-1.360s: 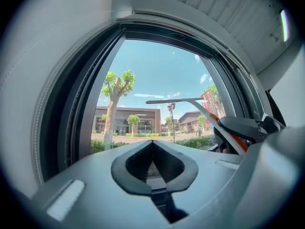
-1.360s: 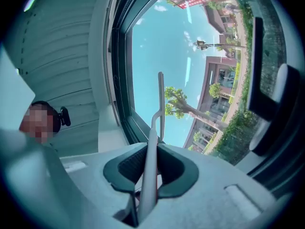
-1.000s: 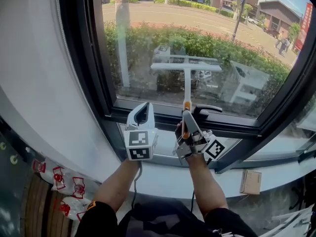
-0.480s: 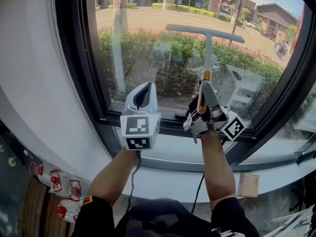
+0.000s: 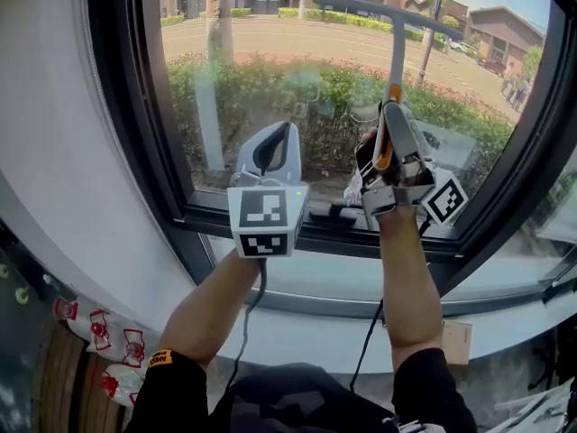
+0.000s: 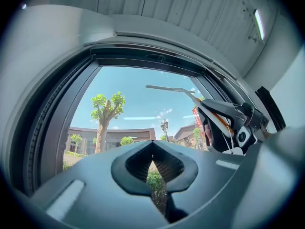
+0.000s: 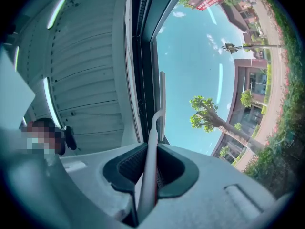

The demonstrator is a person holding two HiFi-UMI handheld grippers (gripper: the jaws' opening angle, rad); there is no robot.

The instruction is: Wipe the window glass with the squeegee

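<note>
Clamping the squeegee (image 7: 161, 94) by its handle, right gripper (image 7: 146, 171) jaws pinch tight; left gripper (image 6: 152, 152) jaws meet, empty.

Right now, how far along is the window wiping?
Done: the squeegee is picked up, its handle clamped in the right tool. In hand: its blade sits high on the glass, near the top of the pane, as if for a stroke. Left: progress on the wiping itself can't be judged, since the glass shows no streaks or suds marking cleaned areas. The left tool is shut and empty.
</note>
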